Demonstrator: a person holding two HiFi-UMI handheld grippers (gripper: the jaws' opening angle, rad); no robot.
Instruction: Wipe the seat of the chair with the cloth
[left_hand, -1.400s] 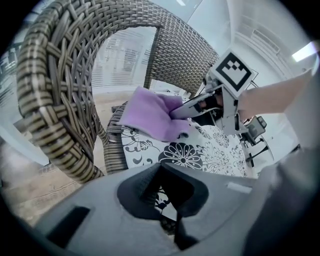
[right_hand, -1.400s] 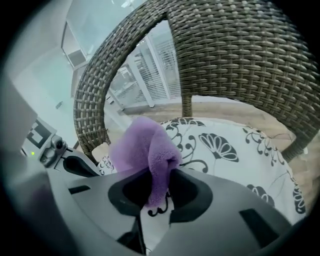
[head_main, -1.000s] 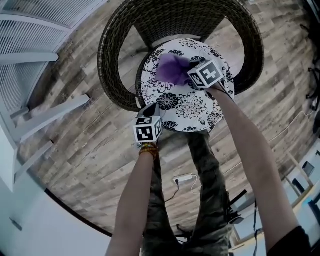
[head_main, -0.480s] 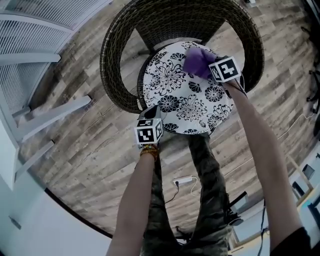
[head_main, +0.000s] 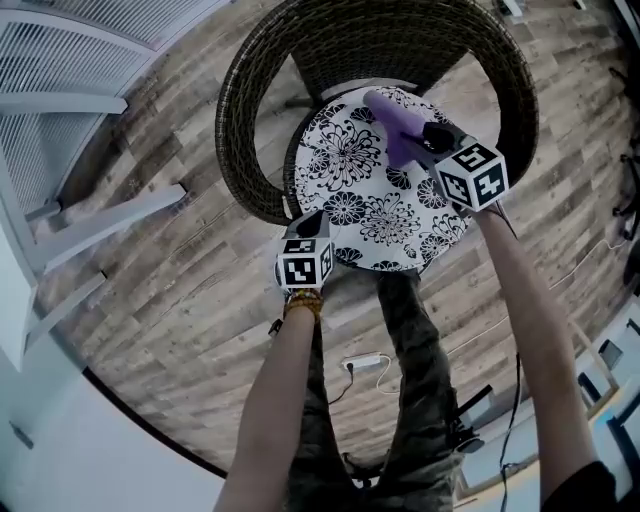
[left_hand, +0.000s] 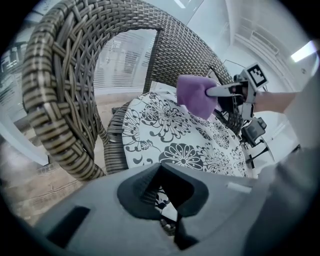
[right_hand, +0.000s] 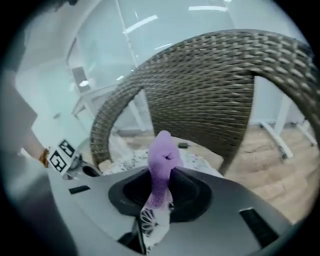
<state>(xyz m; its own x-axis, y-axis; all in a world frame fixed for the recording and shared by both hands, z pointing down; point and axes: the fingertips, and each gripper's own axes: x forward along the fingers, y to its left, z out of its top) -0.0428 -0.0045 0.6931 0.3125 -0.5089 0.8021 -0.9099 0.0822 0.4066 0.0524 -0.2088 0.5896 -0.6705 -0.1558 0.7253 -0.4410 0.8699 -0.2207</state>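
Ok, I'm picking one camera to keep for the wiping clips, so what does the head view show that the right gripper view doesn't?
Only the head view: the whole round floral seat, the right gripper reaching over it, the person's legs and a power strip on the floor.
Only the right gripper view: its jaws shut on the purple cloth, seen close up.
Both: the cloth, the wicker backrest and the left gripper near the seat's front edge.
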